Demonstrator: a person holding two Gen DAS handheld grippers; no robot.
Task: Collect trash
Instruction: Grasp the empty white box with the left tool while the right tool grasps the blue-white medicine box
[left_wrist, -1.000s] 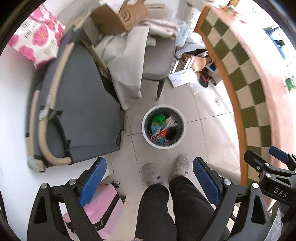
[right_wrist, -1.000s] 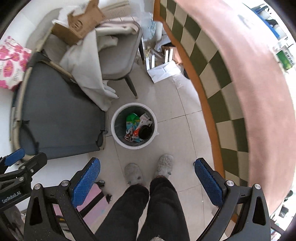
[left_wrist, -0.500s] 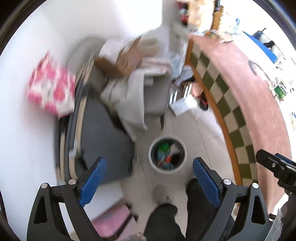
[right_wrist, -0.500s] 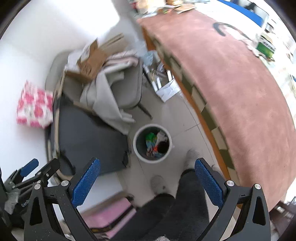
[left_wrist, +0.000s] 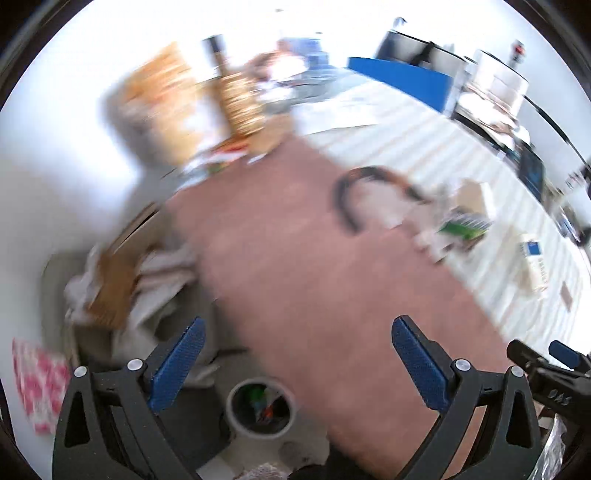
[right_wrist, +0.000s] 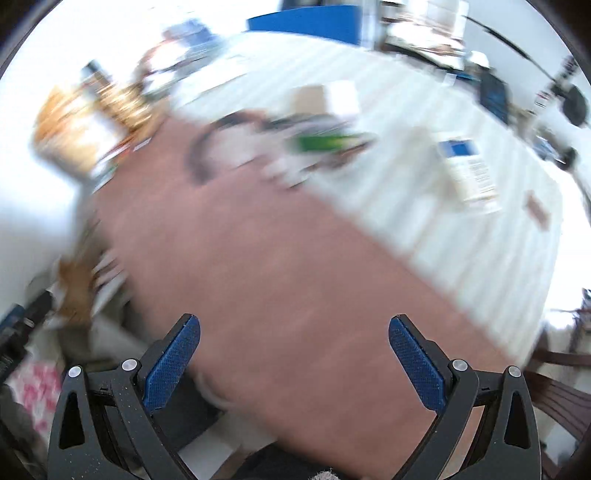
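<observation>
Both views are blurred by motion. My left gripper (left_wrist: 295, 343) is open and empty, high over the reddish-brown tabletop (left_wrist: 303, 258). The round grey trash bin (left_wrist: 260, 411) with wrappers in it stands on the floor below, between the left fingers. My right gripper (right_wrist: 293, 339) is open and empty above the same tabletop (right_wrist: 258, 266). Trash lies further along the table: a green packet (left_wrist: 463, 225) (right_wrist: 325, 142) among pale wrappers, and a white box with a blue label (right_wrist: 469, 168) (left_wrist: 533, 258).
A dark curved cable (left_wrist: 354, 195) lies on the table. A white striped cloth (right_wrist: 424, 206) covers the far part. A chair piled with cloth and cardboard (left_wrist: 122, 284) stands at the left. Cardboard boxes (left_wrist: 166, 107) stand at the table's far end.
Both grippers have swung up from the floor and the bin to face the tabletop. The bin has slid to the bottom of the left view and out of the right view.
</observation>
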